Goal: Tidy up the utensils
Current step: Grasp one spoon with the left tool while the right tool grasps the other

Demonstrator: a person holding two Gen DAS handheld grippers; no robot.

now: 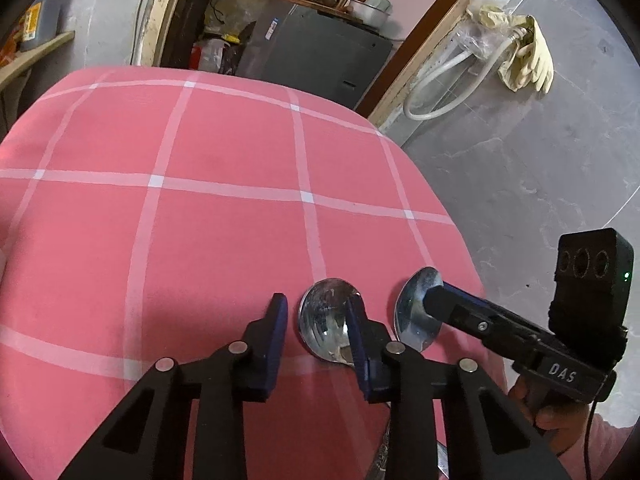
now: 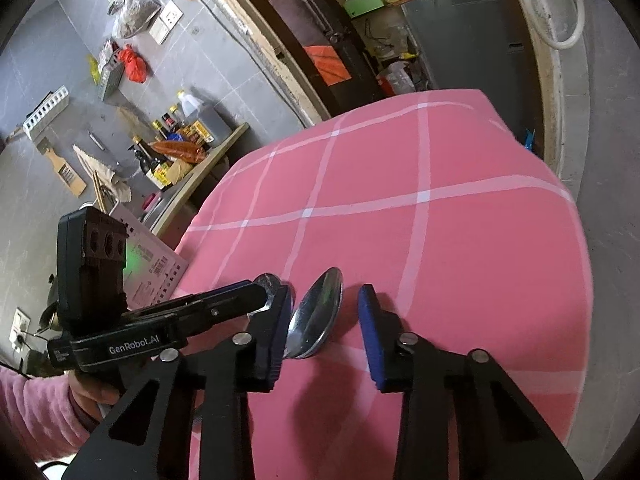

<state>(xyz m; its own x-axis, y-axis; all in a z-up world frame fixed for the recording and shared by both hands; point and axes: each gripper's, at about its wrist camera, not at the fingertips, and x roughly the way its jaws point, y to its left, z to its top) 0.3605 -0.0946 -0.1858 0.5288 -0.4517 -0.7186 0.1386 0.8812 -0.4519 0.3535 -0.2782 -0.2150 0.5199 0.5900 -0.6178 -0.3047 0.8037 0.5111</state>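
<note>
Black linkages fill the bottom of both wrist views. Both grippers, left (image 1: 316,312) and right (image 2: 326,312), stand spread with nothing held. Two steel spoons lie bowl-up, side by side: a round one (image 1: 326,316) under the left gripper's right finger, an oval one (image 2: 316,314) between the right gripper's fingers. Pink checked cloth (image 1: 180,220) runs open toward 12 o'clock; its edge drops away at 3 o'clock beside the oval spoon.
</note>
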